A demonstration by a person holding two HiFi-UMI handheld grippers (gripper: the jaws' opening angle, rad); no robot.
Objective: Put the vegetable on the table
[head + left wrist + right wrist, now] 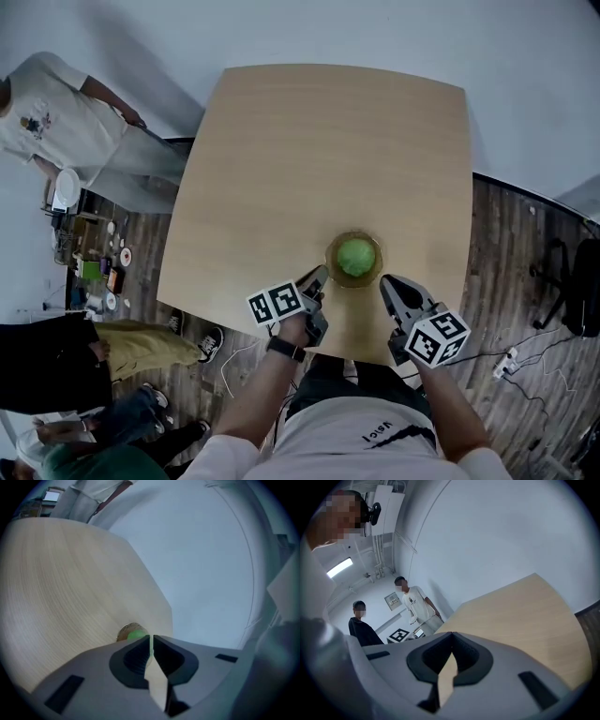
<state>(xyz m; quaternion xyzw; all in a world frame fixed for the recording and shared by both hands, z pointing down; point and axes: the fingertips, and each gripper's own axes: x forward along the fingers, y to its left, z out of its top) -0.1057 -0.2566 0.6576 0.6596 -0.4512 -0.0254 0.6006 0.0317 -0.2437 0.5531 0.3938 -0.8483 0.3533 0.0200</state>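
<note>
Round green veg (pixel 356 256); sits in bowl (pixel 354 283)

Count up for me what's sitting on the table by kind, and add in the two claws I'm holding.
Bowl: 1
Green vegetable, in the bowl: 1
Claws: 2, the left claw and the right claw
Total: 4
</note>
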